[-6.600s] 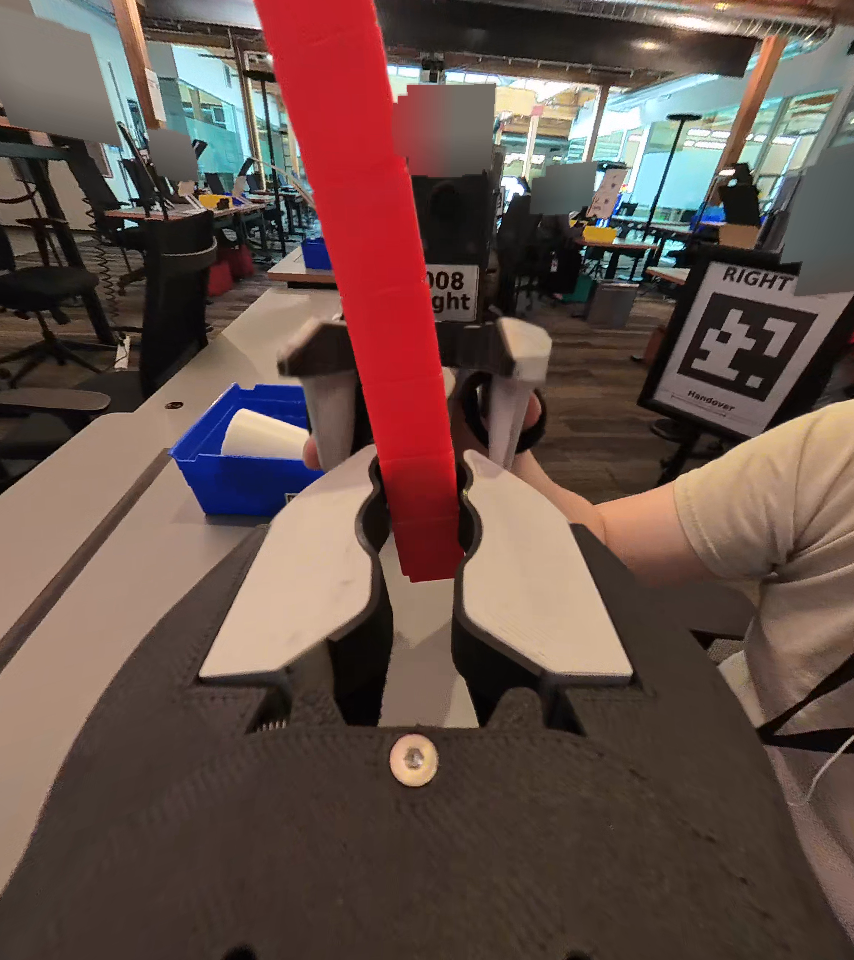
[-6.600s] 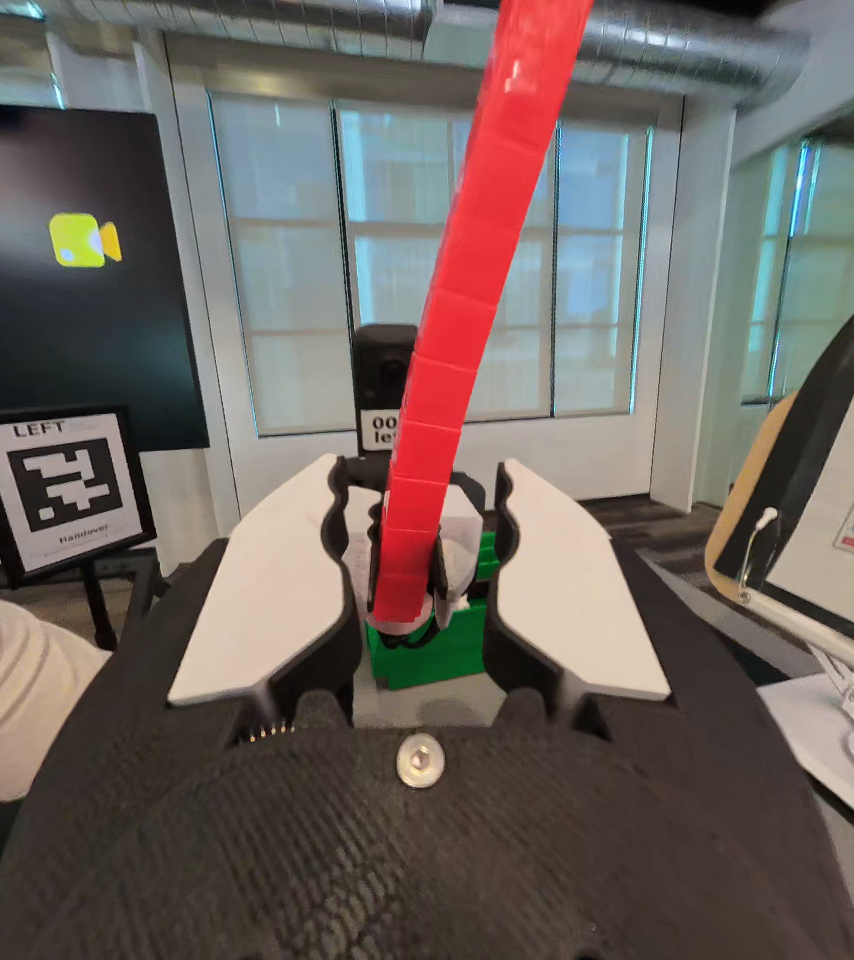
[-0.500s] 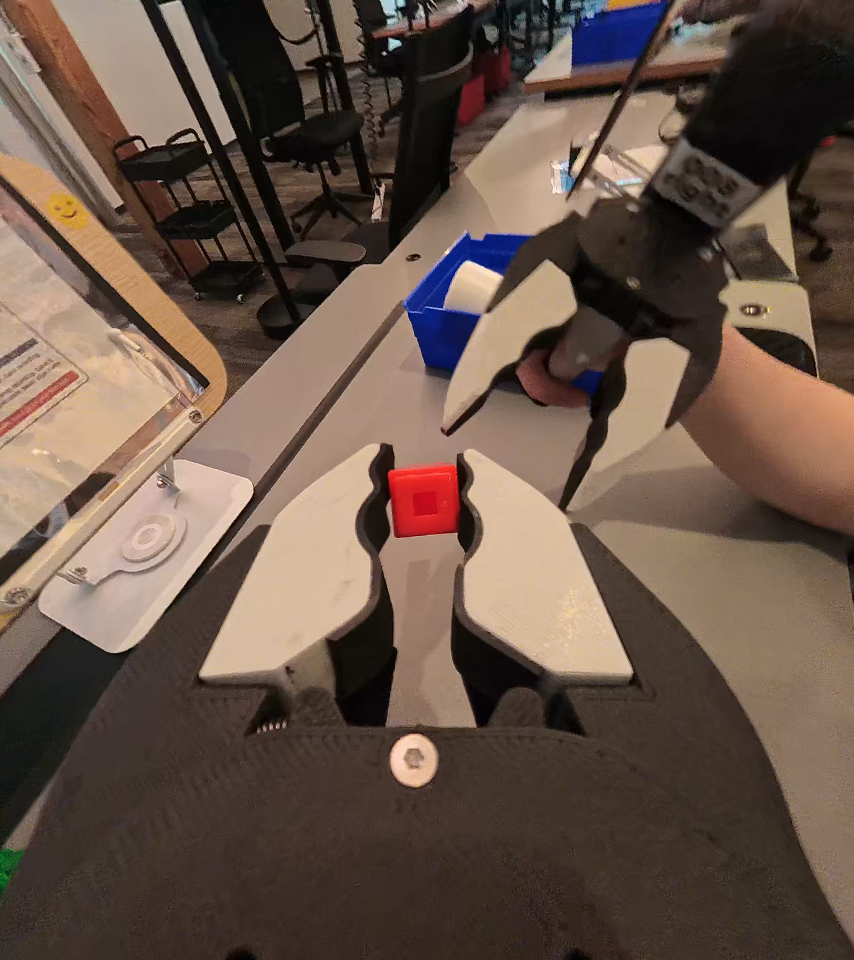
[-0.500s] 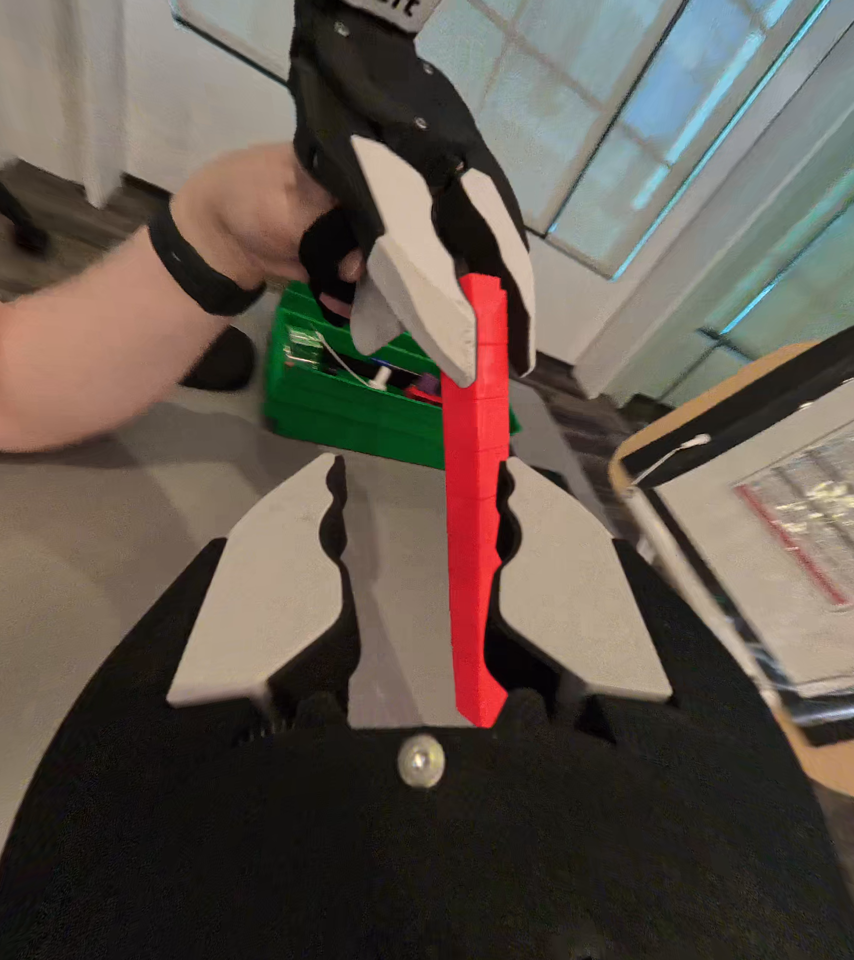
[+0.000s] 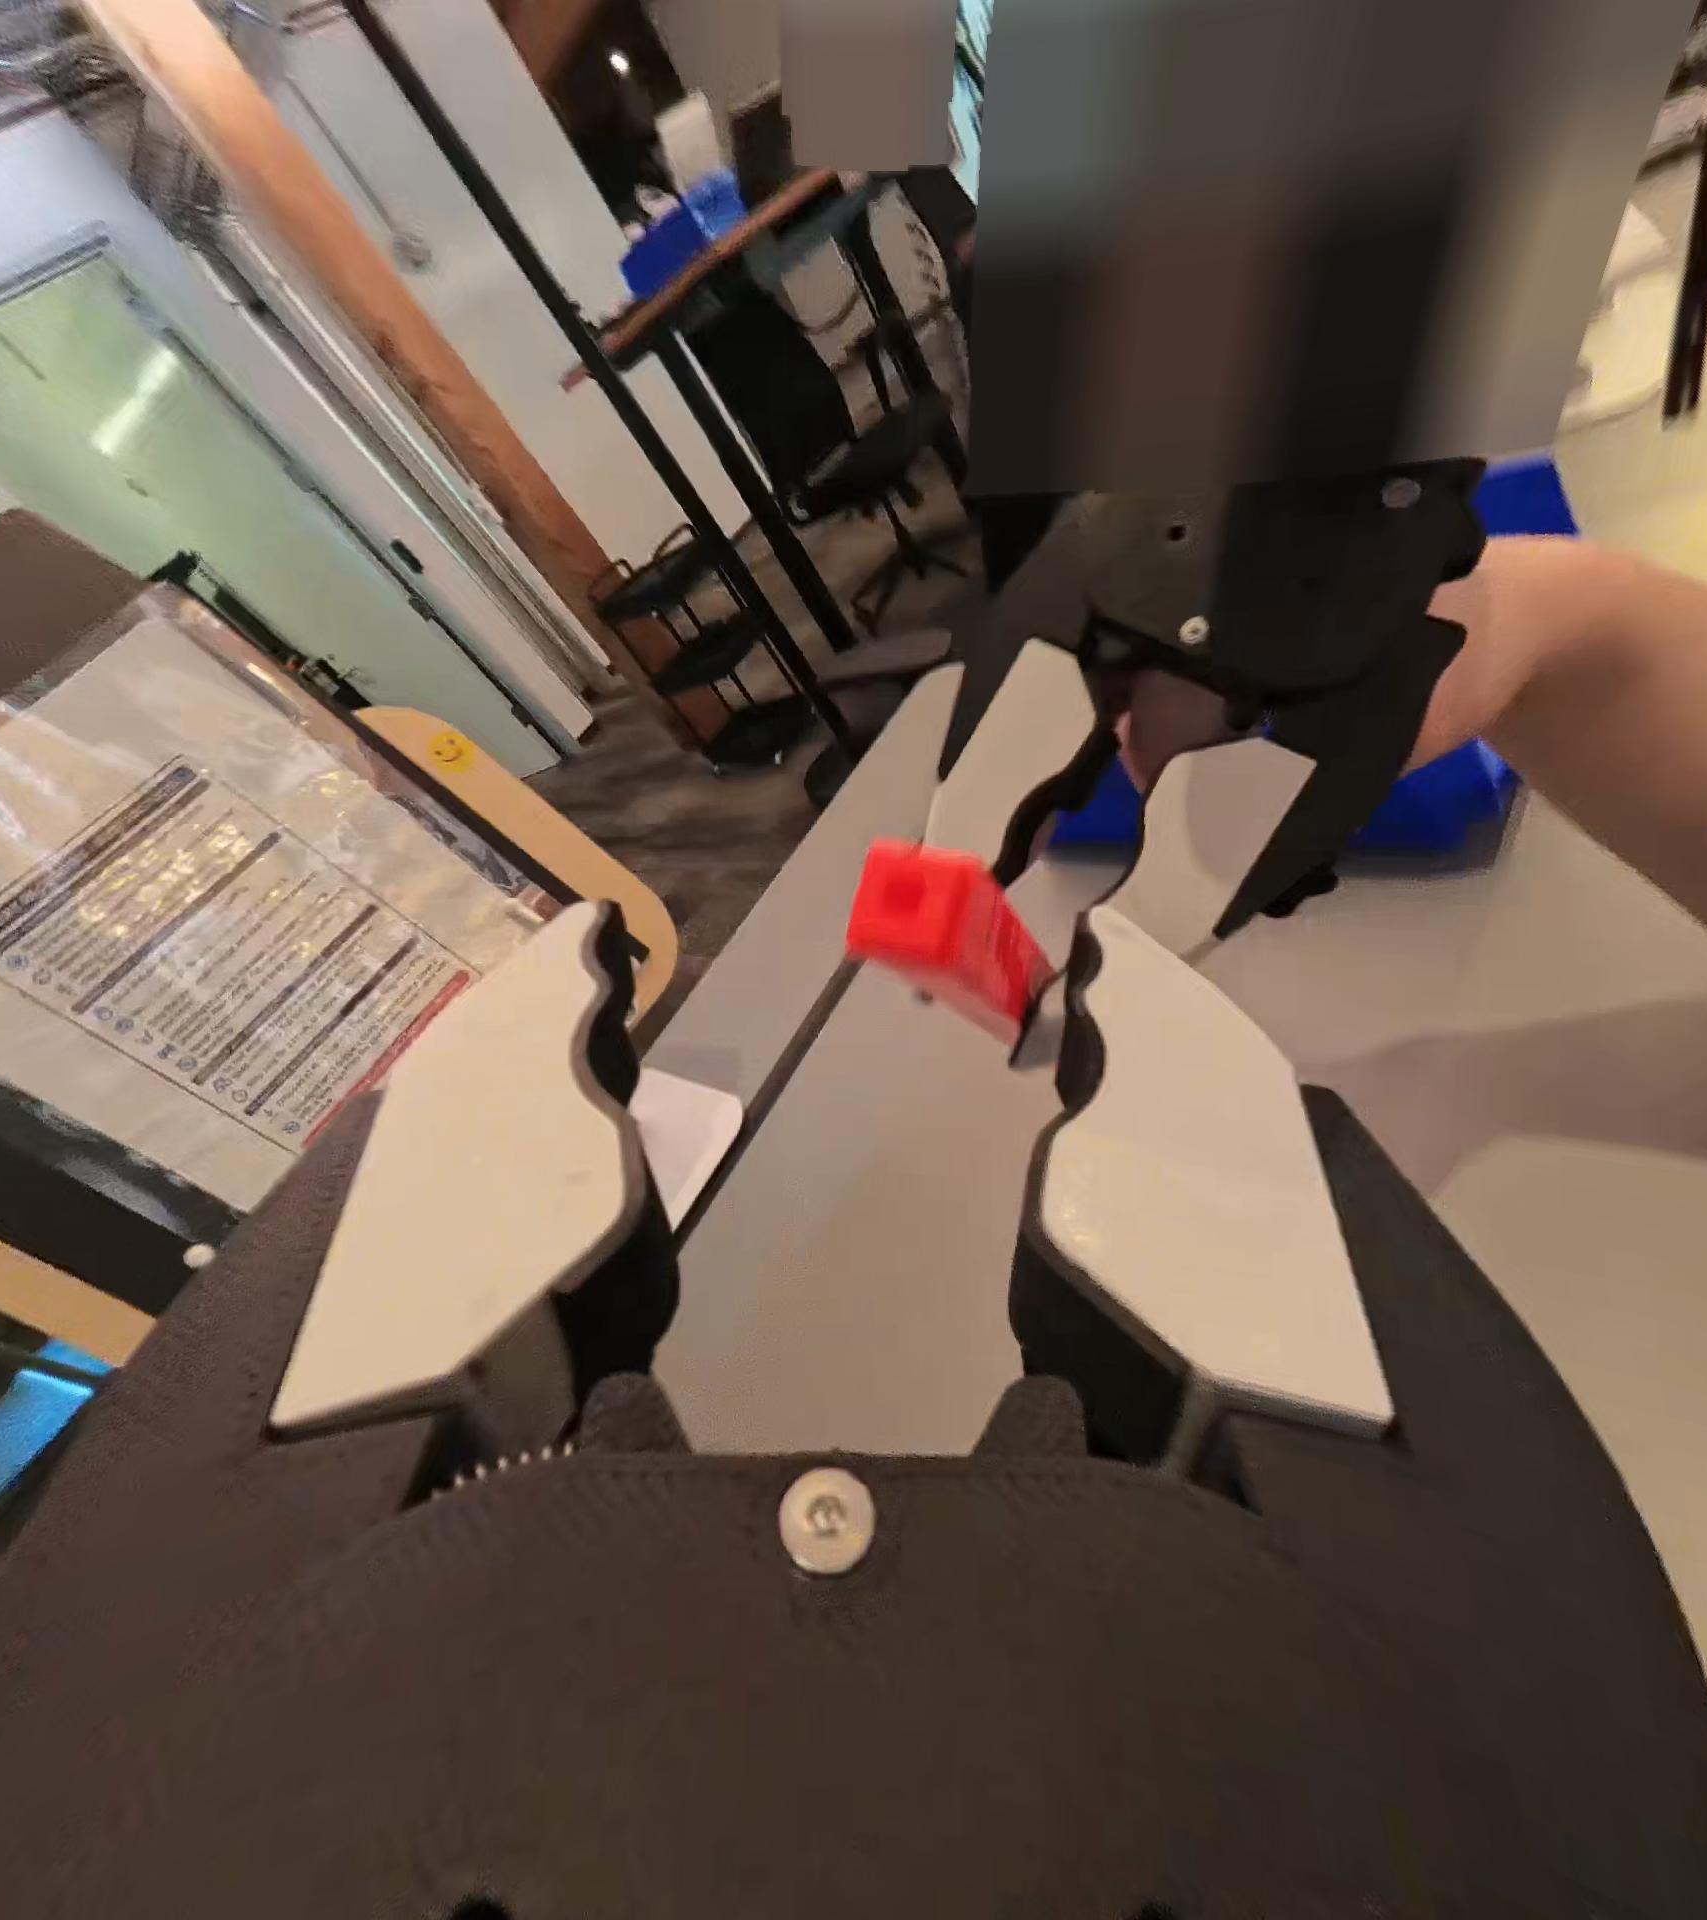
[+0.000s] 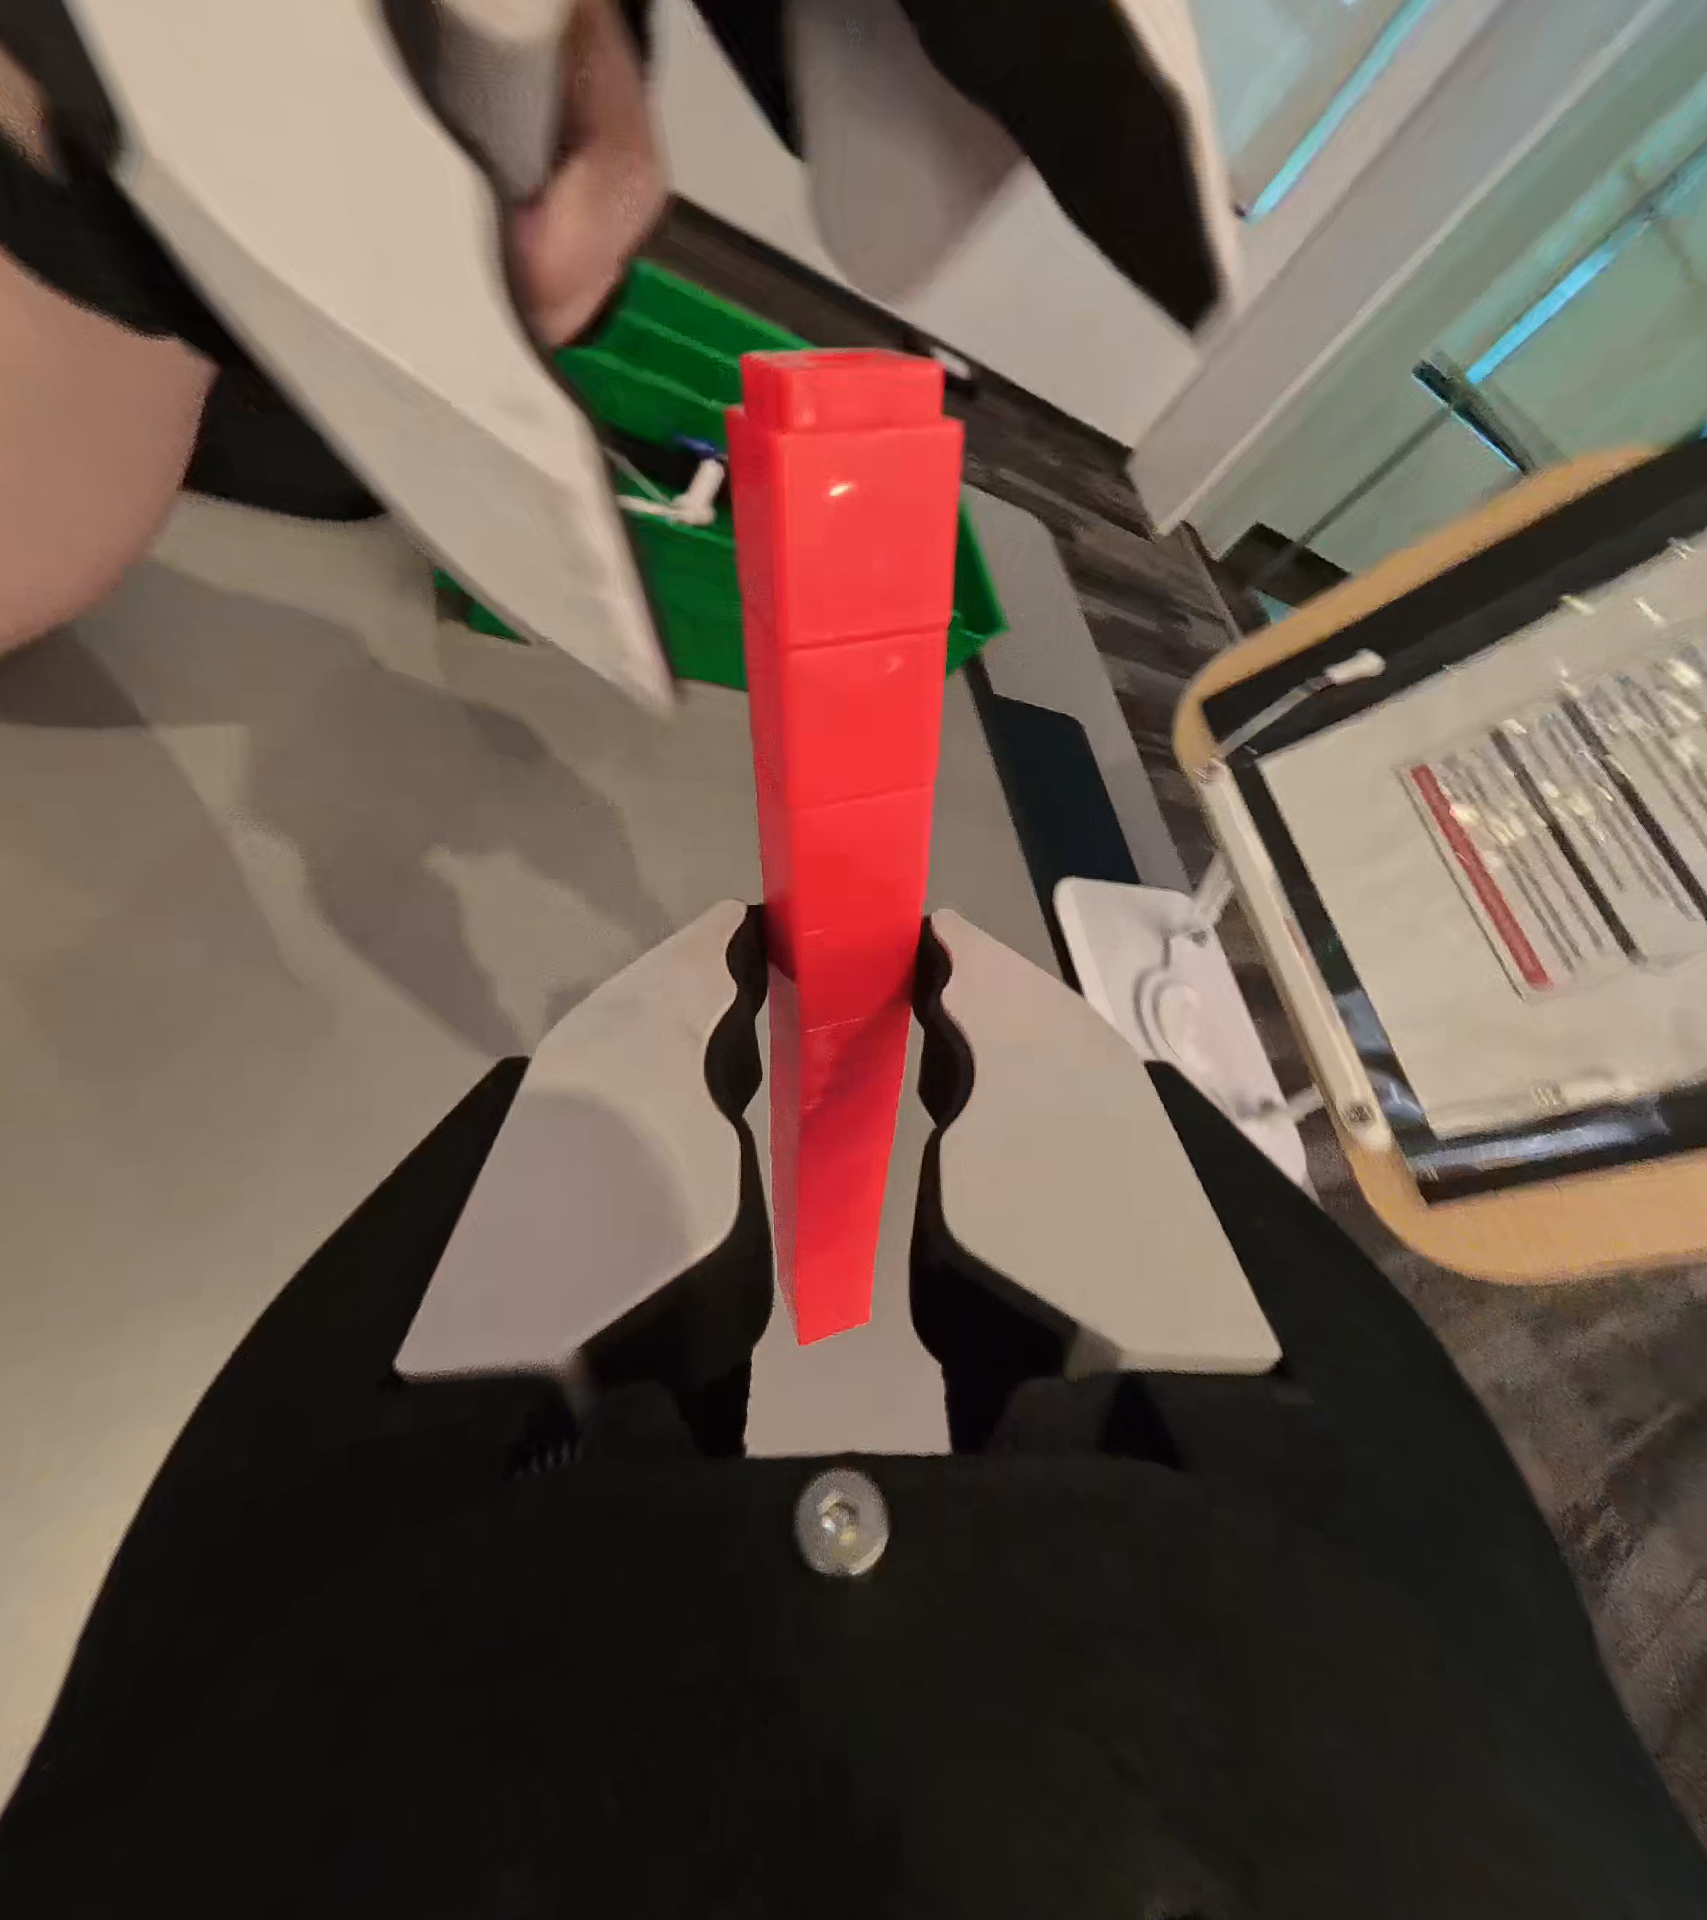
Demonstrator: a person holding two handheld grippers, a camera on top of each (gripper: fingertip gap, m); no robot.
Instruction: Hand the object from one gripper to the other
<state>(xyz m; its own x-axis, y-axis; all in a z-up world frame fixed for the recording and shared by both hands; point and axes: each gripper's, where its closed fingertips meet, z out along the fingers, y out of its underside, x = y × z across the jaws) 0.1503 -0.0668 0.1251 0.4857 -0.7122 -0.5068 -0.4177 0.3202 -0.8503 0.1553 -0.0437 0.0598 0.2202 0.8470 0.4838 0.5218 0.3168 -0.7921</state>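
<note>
- Between the right gripper's (image 6: 838,935) fingers: the red block stick (image 6: 844,790), pinched on both sides, pointing away over the grey table (image 6: 205,883).
- Left gripper (image 5: 844,966): fingers spread wide, the stick's end (image 5: 942,935) just beside its right finger; contact unclear.
- Beyond: green bin (image 6: 672,395).

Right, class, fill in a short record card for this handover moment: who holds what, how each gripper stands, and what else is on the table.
object: red block stick, a long bar of joined cubes
holder: right gripper, shut on the stick near its lower end
left gripper: open, fingers spread wide, gripping nothing
stick pose: points out along the right gripper's fingers towards the left gripper
surface: grey table
other items: green bin and blue bin
handover stage: stick held by the right gripper alone
</note>
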